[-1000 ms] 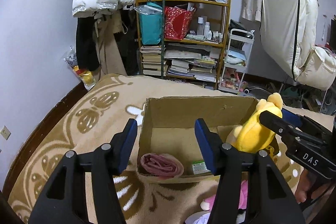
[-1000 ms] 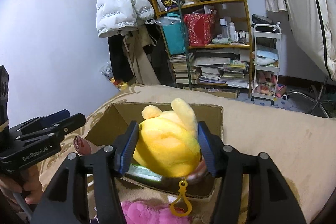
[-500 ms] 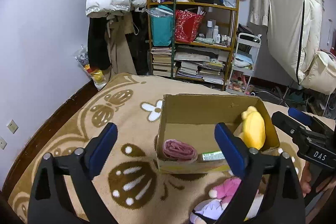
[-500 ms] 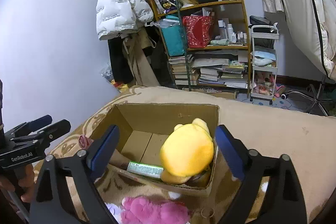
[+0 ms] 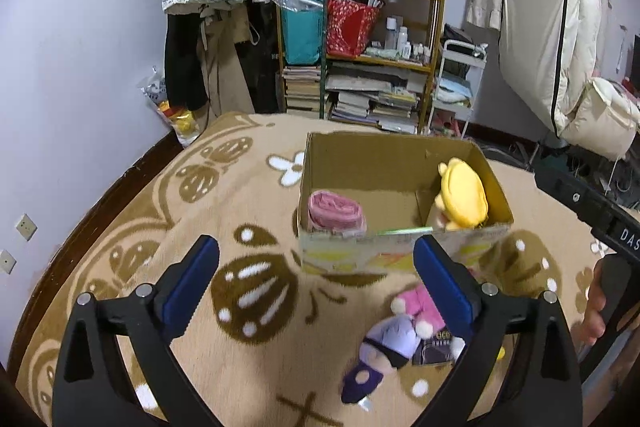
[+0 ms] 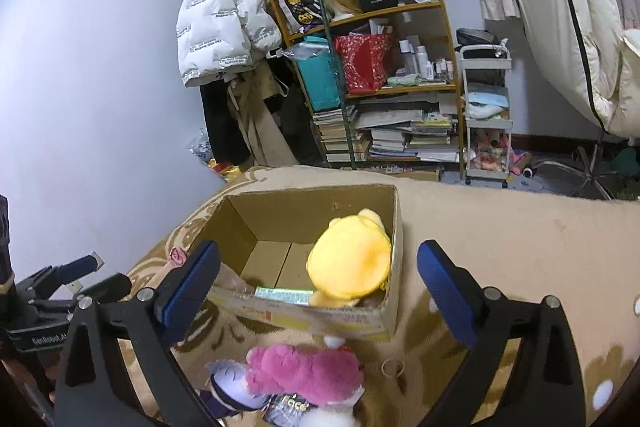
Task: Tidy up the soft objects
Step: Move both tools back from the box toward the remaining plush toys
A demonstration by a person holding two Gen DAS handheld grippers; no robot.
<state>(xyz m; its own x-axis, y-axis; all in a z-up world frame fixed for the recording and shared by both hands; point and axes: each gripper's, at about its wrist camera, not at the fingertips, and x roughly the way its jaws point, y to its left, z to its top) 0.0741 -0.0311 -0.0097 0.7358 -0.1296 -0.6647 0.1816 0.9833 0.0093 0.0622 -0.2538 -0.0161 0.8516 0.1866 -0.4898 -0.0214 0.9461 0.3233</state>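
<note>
An open cardboard box [image 5: 360,163] [image 6: 396,227] sits on the patterned beige blanket. A yellow plush [image 5: 464,191] [image 6: 352,263] lies inside at its right end, and a pink rolled cloth [image 5: 334,211] at its left end. A pink plush [image 6: 304,371] [image 5: 420,307] and a purple plush [image 5: 384,347] [image 6: 228,383] lie on the blanket in front of the box. My left gripper [image 5: 316,287] is open and empty, back from the box. My right gripper [image 6: 318,283] is open and empty, above the pink plush.
A green tube [image 6: 284,293] lies in the box front. A dark packet [image 6: 288,407] lies under the plushes. The blanket [image 5: 240,291] spreads around the box. A cluttered shelf [image 5: 360,59], a white cart [image 6: 486,115] and hanging coats stand behind.
The right gripper opened and let the yellow plush drop into the box, then pulled back. The left gripper opened wide and also drew back from the box.
</note>
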